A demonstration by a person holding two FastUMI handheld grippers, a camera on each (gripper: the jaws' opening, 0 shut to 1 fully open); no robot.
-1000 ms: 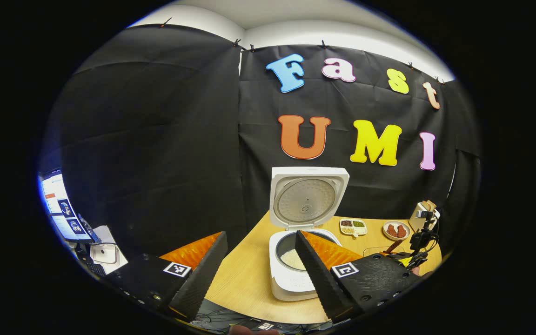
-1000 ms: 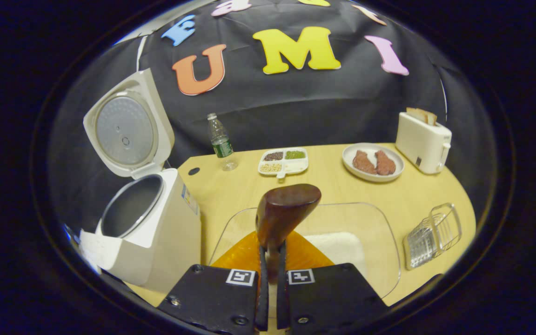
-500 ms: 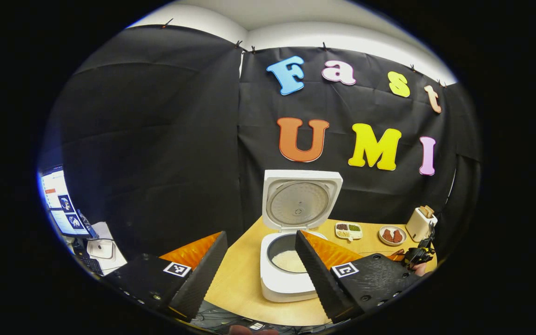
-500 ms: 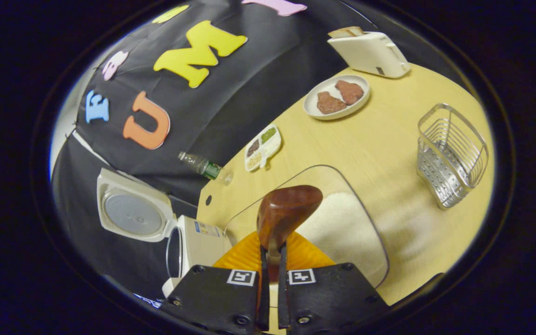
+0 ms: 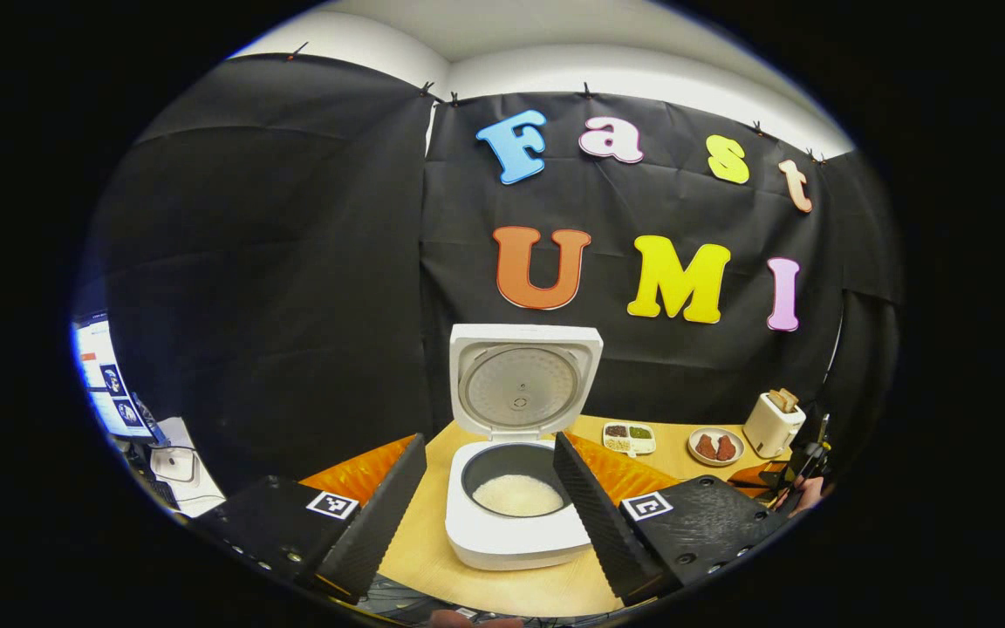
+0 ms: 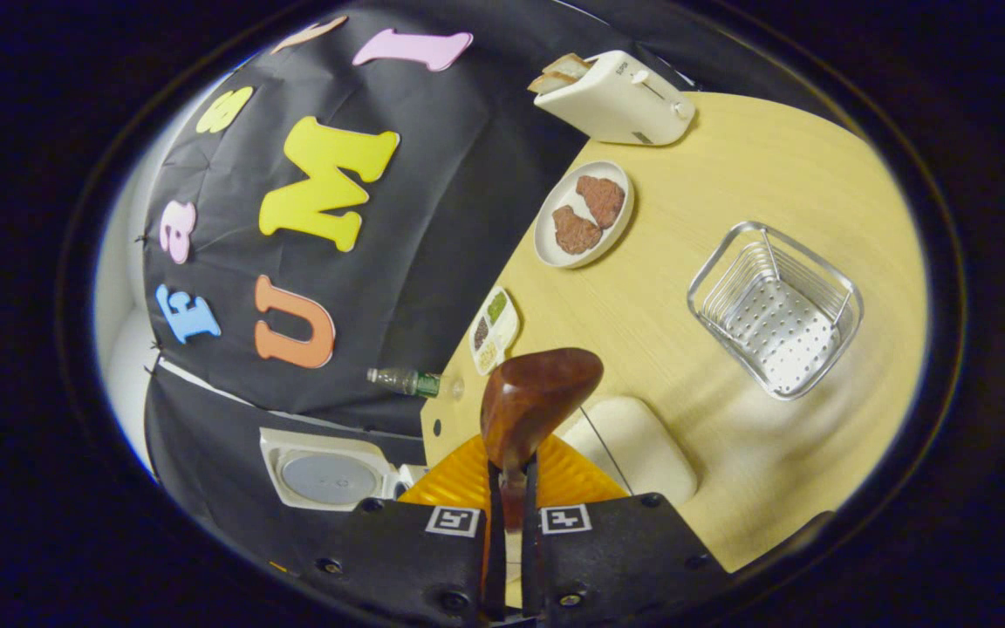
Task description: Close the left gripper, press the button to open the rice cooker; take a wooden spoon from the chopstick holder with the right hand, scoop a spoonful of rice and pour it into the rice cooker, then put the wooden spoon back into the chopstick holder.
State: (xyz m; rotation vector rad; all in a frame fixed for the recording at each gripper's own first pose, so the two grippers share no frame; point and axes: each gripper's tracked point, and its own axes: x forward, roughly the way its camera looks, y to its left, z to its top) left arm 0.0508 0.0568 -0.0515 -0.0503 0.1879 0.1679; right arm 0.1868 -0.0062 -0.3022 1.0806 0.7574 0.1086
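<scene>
Right gripper (image 6: 508, 488) clamps wooden spoon (image 6: 530, 403), near chopstick holder (image 6: 773, 307).

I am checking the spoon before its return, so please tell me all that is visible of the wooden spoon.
The spoon is dark reddish-brown wood with a glossy, smooth finish. Its rounded bowl end sticks up and forward out of the right gripper, whose two fingers are shut on the narrow neck below it. The rest of the handle is hidden. It is held in the air above the table; whether rice remains on it cannot be told.

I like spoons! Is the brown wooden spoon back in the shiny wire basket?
No, the brown wooden spoon is pinched between the right gripper fingers; the shiny wire basket sits empty.
</scene>
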